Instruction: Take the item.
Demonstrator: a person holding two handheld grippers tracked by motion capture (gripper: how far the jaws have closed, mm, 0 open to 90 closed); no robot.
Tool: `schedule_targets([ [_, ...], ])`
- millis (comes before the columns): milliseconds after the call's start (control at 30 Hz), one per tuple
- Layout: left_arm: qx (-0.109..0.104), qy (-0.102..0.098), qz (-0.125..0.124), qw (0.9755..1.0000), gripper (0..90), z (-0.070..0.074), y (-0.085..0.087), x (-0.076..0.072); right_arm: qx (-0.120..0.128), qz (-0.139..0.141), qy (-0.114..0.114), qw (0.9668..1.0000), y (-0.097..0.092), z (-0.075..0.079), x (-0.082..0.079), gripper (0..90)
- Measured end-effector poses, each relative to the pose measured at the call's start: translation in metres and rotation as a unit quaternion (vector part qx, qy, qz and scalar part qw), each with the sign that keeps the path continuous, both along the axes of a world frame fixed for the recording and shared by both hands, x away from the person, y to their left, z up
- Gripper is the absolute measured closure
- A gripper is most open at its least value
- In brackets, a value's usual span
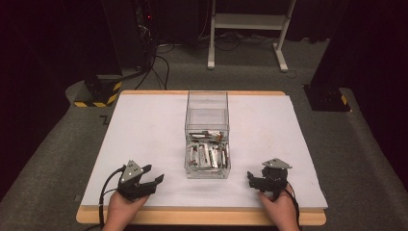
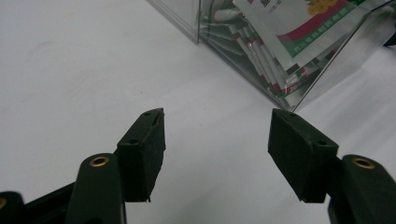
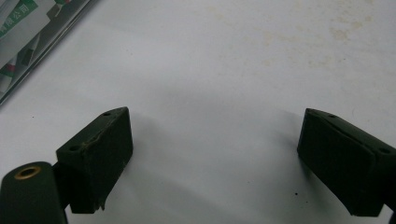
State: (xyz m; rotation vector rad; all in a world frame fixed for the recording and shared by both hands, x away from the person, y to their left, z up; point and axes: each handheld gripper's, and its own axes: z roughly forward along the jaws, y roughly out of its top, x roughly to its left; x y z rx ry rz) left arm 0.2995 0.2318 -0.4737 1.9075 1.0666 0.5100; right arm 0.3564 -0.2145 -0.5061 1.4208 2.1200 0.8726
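Your table [image 1: 144,120] is covered by a white sheet and stands on grey carpet, with a white frame [image 1: 250,21] on the floor beyond its far edge. In the middle of the sheet stands a clear box [image 1: 207,115], long from front to back. Its far half looks bare. Its near half holds the packets [image 1: 208,153], silver and white sachets with red and green print, packed upright side by side with a few lying across the top.

Your left gripper [image 1: 153,174] rests on the sheet near the front edge, to the left of the box and apart from it, its jaws aimed toward the box's near corner. In the left gripper view the two pads [image 2: 144,149] stand wide, with nothing but white sheet between them, so the claw is released. The box corner [image 2: 285,100] with the packets [image 2: 289,42] pressed against its wall sits just ahead and to the right of the jaws.

Your right gripper [image 1: 250,178] rests to the right of the box, also near the front edge and apart from it. In its own view the jaws gape wide over bare sheet [image 3: 224,70], released and gripping nothing, and the box edge [image 3: 42,51] crosses the upper left corner.
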Motion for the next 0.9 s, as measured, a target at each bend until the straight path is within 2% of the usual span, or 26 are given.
schedule_targets([
  [300,-0.009,-0.012,-0.004,0.9999,37.6,0.006,-0.005,-0.002,0.000,0.000,0.000,1.0000,0.000,0.000,0.000,10.2],
  [633,-0.021,-0.014,-0.002,0.9997,37.7,0.010,-0.008,-0.003,0.000,0.000,0.000,1.0000,0.000,0.000,0.000,10.2],
  [900,-0.031,-0.027,-0.002,0.9992,38.9,0.018,-0.008,-0.004,-0.001,0.000,0.000,1.0000,0.000,0.000,0.000,10.2],
])
